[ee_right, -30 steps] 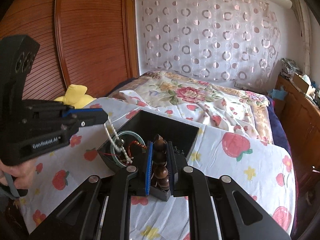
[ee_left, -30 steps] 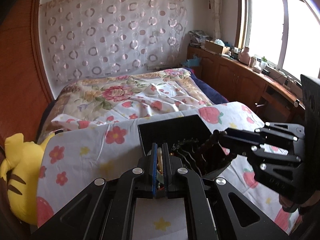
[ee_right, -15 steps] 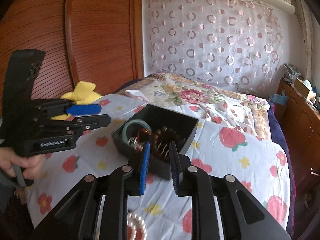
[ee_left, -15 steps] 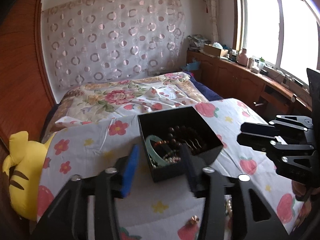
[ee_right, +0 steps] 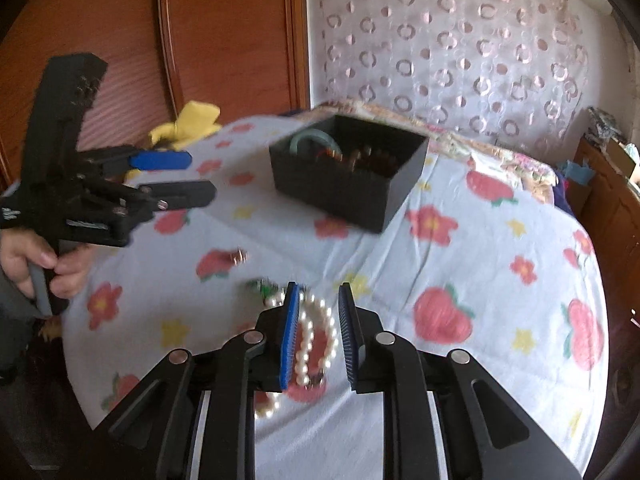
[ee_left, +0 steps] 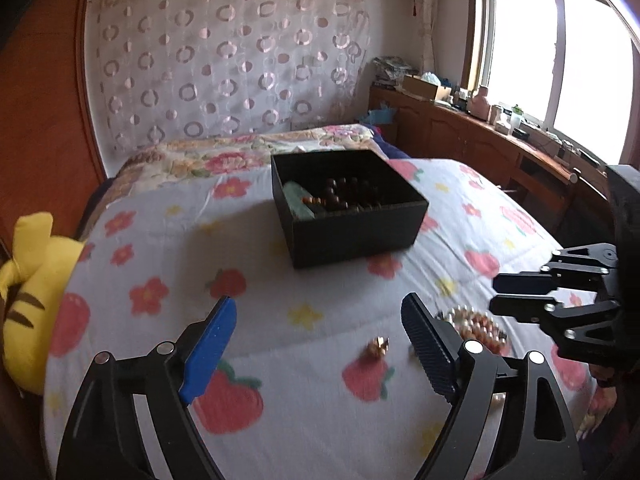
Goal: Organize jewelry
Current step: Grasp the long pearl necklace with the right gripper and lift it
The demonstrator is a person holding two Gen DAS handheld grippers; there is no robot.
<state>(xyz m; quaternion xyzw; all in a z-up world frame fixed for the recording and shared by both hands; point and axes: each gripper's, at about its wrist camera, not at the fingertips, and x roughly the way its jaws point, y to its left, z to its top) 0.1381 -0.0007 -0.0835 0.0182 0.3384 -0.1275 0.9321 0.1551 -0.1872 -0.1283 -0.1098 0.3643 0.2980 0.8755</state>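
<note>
Both grippers hang apart over the bed: left gripper [ee_left: 318, 328] spread wide, right gripper [ee_right: 318, 316] parted, straddling a pearl bracelet [ee_right: 316, 336] without pinching it. Beyond them sits a black box [ee_right: 344, 184] holding a green bangle [ee_right: 314, 140] and dark beads. A small gold piece [ee_left: 378, 346] lies between the left fingers; a yellow plush [ee_left: 28, 284] slumps far left.

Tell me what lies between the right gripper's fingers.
A pearl bracelet lies on the bedsheet between the right gripper's fingers, seen in the right wrist view.
</note>
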